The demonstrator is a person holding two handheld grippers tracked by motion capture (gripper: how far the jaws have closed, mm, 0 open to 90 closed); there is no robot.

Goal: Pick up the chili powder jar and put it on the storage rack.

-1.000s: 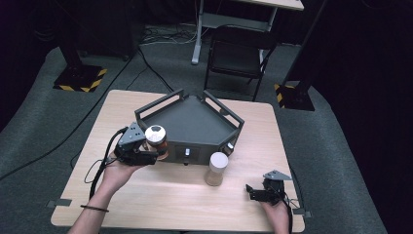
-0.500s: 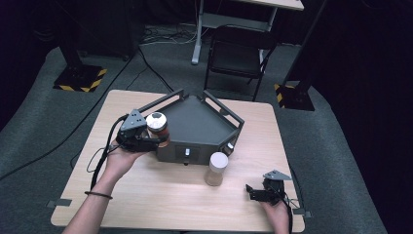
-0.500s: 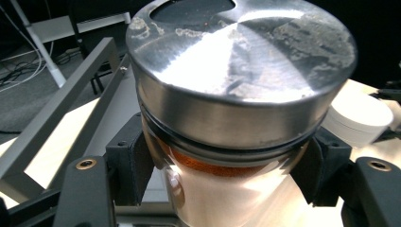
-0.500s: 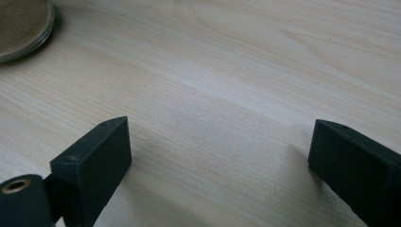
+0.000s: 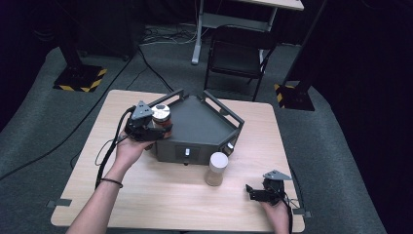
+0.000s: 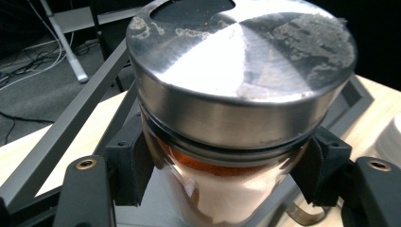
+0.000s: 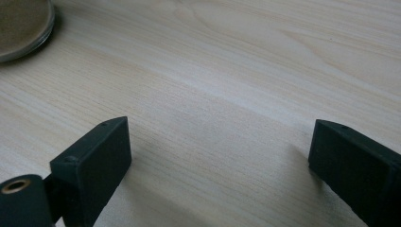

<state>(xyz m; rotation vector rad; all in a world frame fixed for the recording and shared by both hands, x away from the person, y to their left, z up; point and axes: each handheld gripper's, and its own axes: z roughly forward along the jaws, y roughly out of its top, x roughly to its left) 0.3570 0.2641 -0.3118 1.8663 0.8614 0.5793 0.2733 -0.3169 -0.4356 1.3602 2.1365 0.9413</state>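
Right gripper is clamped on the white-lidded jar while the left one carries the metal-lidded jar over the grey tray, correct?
Not quite. The right gripper rests on the table with its jaws open and nothing between them, as the right gripper view shows; the white-lidded jar stands free beside it. The left gripper does grip the metal-lidded jar at the grey tray.

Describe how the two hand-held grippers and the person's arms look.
Both the left hand-held gripper and right hand-held gripper are black, with blocky black pads, a grey three-cornered plate on top and a trailing black cable. The forearms are bare; a dark band circles the left wrist.
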